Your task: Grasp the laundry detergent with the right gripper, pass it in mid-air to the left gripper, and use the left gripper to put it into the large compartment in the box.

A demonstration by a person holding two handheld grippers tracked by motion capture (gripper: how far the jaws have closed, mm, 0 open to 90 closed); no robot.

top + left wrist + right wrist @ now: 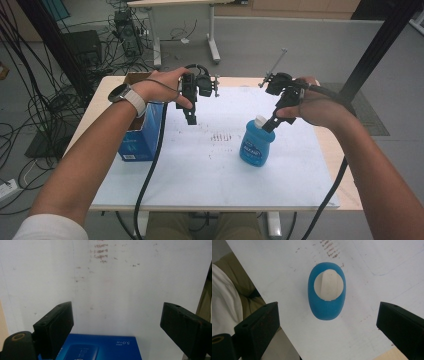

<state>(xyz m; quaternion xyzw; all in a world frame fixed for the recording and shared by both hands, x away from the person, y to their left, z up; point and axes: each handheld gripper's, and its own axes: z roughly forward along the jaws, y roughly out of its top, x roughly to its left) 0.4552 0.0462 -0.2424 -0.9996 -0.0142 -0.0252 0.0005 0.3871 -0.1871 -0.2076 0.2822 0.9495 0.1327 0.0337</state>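
Item: blue bottle [257, 146] with white cap [260, 120], upright on the white worktop [200, 165].

Right tool [270, 125]: jaws spread wide, nothing between the pads. In the high view its tip sits just beside the cap, at the cap's right side; whether a pad grazes the cap cannot be told from that angle. In the right gripper view the bottle [327, 291] stands below and ahead of the tool, centred between the two jaws, cap [328, 285] facing the camera.

Left tool [190, 116]: jaws open, empty, hanging above the worktop, well apart from the bottle. Blue box [142, 132] stands just beside it; the box's top [100, 347] lies directly under the jaws in the left gripper view.

Step in hand, as judged: taking the bottle by the neck with the right tool.

Handling note: lower straight down, keep the cap midway between the pads, close across the narrower side of the oval body, squeeze gently so the bottle stays upright.
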